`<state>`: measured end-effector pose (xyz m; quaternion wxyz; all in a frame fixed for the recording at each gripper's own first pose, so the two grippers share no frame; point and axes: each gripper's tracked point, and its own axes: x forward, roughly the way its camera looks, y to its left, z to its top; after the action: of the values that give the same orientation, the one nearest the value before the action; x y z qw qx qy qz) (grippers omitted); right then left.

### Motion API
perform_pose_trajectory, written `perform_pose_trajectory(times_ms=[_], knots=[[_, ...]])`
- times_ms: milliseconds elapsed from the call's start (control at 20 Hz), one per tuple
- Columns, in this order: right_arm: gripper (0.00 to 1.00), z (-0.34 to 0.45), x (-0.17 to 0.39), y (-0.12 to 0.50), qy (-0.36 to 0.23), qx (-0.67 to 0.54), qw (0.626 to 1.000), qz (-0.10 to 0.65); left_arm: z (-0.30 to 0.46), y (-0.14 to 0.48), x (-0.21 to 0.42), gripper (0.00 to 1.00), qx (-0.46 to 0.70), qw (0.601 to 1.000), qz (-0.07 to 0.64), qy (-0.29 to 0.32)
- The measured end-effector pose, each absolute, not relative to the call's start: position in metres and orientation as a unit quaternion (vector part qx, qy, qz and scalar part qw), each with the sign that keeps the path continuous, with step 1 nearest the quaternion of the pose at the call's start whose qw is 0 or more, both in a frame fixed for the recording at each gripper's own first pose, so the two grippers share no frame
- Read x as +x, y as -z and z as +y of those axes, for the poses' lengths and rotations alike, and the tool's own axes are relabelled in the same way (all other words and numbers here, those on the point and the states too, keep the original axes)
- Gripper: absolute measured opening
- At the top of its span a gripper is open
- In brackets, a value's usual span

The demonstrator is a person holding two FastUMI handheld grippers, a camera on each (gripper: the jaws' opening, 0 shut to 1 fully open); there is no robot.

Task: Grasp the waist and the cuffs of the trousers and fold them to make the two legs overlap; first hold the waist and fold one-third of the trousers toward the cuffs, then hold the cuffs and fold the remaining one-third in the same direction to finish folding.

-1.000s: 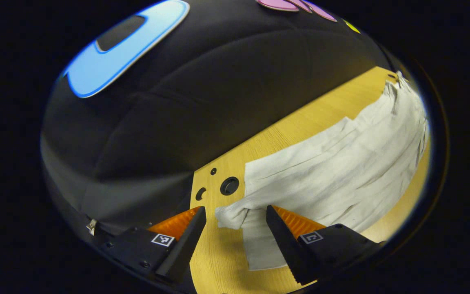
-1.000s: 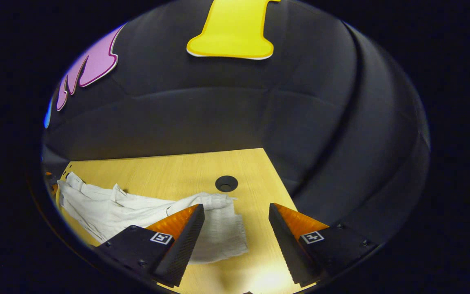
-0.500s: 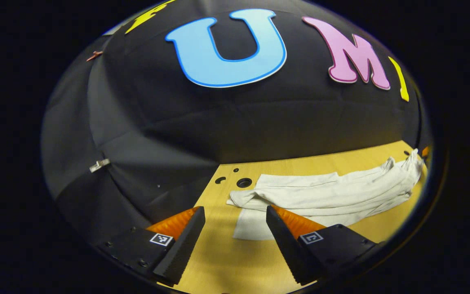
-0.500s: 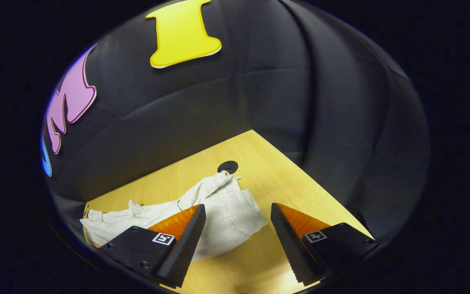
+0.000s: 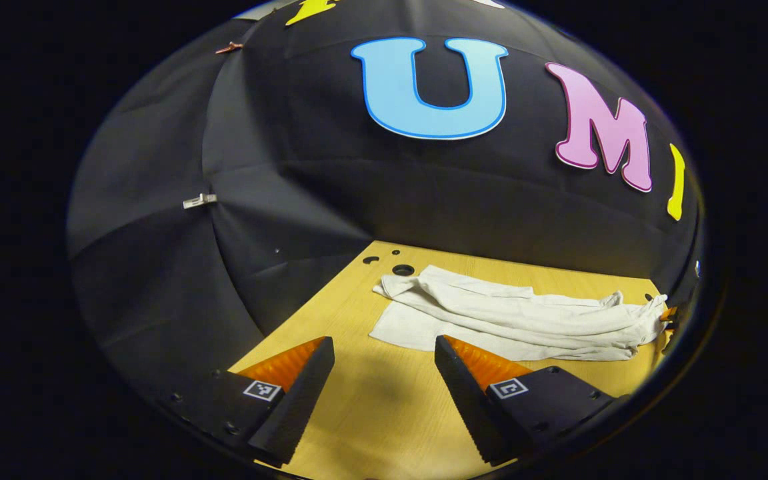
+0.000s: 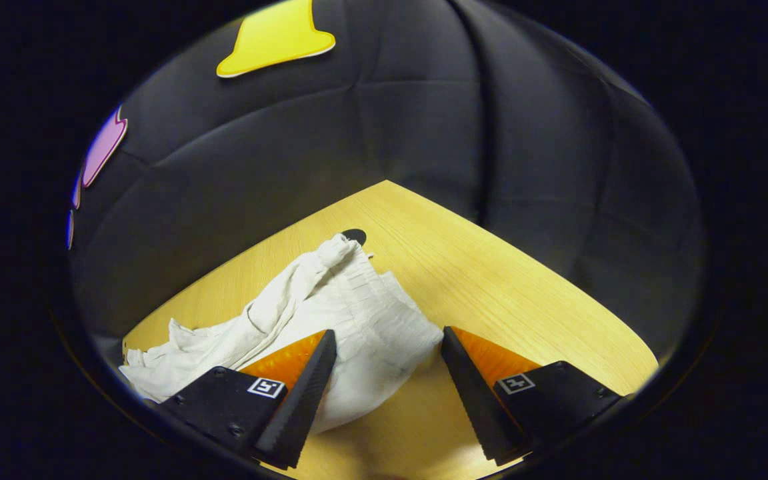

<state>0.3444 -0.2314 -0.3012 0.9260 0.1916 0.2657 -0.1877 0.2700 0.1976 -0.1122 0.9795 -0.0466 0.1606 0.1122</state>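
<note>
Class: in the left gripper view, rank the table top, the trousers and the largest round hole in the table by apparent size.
1. table top
2. trousers
3. round hole

Both views are lit dimly, with the brightest light thrown onto the tabletop (image 5: pixel 384 400) from above. Soft shadows are cast there under the trousers (image 6: pixel 357 320). Strong fisheye bending is seen toward the edges, where the booth wall (image 6: pixel 291 160) is darkened. Focus is kept fairly sharp throughout.

Right gripper (image 6: pixel 384 373) spread above rumpled trousers (image 6: pixel 331 320), apparently untouched.
</note>
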Motion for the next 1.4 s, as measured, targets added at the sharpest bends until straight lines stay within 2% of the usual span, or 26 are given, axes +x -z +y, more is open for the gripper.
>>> perform_pose_trajectory(times_ms=[200,250,300,500,600,850,1050,1150,1400], knots=[[0.96,-0.231,0.342,0.303,0.197,0.123,0.935,0.269,0.180,0.119,0.267,0.98,-0.041,0.979,0.175,-0.099],[0.77,-0.231,0.345,0.302,0.192,0.111,0.937,0.269,0.174,0.119,0.268,0.98,-0.043,0.979,0.176,-0.094],[0.79,-0.228,0.346,0.303,0.185,0.114,0.937,0.275,0.169,0.120,0.267,0.98,-0.044,0.979,0.178,-0.090],[0.26,-0.219,0.347,0.303,0.173,0.153,0.930,0.286,0.147,0.116,0.261,0.98,-0.046,0.978,0.188,-0.076],[0.16,-0.215,0.347,0.297,0.151,0.157,0.933,0.287,0.137,0.115,0.261,0.98,-0.039,0.978,0.196,-0.060],[0.16,-0.216,0.336,0.253,0.141,0.144,0.942,0.267,0.133,0.105,0.261,0.98,-0.037,0.979,0.191,-0.058],[0.15,-0.193,0.340,0.174,0.116,0.126,0.961,0.219,0.140,0.099,0.254,0.98,-0.063,0.980,0.180,-0.063],[0.15,-0.166,0.344,0.122,0.092,0.107,0.972,0.188,0.149,0.102,0.249,0.98,-0.098,0.976,0.181,-0.066],[0.15,-0.096,0.350,0.058,0.036,0.085,0.984,0.149,0.174,0.105,0.253,0.96,-0.190,0.964,0.168,-0.076]])
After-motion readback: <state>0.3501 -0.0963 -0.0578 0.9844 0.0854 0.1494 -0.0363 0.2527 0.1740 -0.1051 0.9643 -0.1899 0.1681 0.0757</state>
